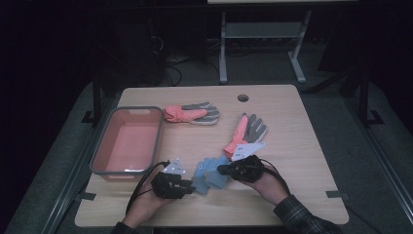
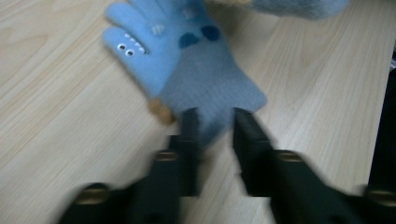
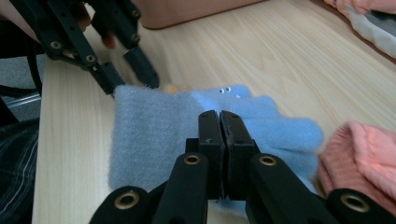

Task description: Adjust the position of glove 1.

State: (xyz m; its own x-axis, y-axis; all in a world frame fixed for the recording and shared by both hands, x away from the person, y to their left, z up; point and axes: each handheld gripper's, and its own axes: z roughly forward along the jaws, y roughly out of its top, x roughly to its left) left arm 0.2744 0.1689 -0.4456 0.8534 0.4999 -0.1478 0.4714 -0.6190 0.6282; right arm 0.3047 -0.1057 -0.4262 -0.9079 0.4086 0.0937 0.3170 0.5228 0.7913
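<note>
Right now I see the blue glove (image 1: 210,171) flat near the front edge of the table (image 1: 292,190), between my two grippers. My left gripper (image 2: 212,133) has its jaws spread around the cuff edge, not closed on it. My right gripper (image 3: 219,123) has its jaws pressed together above the glove; I cannot tell whether they pinch fabric. Just beside lies an orange-and-grey glove (image 1: 245,132), another (image 1: 191,113) farther back, next to a red bin (image 1: 127,141).
</note>
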